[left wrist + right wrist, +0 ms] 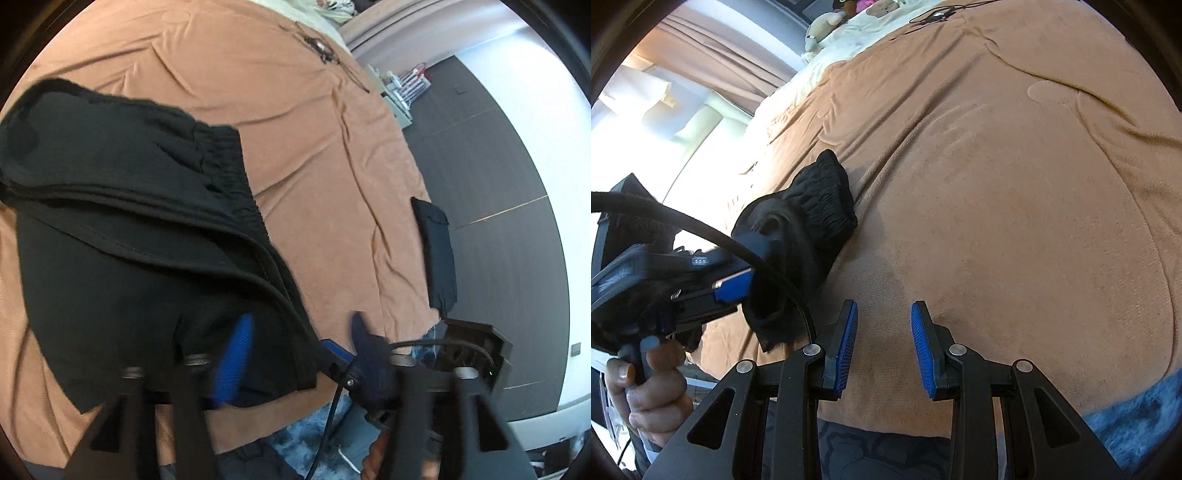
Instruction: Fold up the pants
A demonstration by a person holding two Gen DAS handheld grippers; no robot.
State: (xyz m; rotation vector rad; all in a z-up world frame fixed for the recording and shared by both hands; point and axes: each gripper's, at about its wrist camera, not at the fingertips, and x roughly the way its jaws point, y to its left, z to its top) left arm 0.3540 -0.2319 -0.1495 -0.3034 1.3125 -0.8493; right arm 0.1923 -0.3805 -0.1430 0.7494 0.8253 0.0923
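Black pants lie folded in layers on the brown bed cover, with the elastic waistband towards the far side. My left gripper stands open at the pants' near right corner. One blue pad rests over the fabric, while the other finger is past the edge, above the cover. In the right wrist view the pants bunch up at the left beside the left gripper, which a hand holds. My right gripper is open over bare cover, with nothing between its pads.
A second dark folded garment lies at the bed's right edge. A small dark object with cords sits far up the bed. Pillows and plush toys are at the head. Dark floor and a blue fuzzy rug border the bed.
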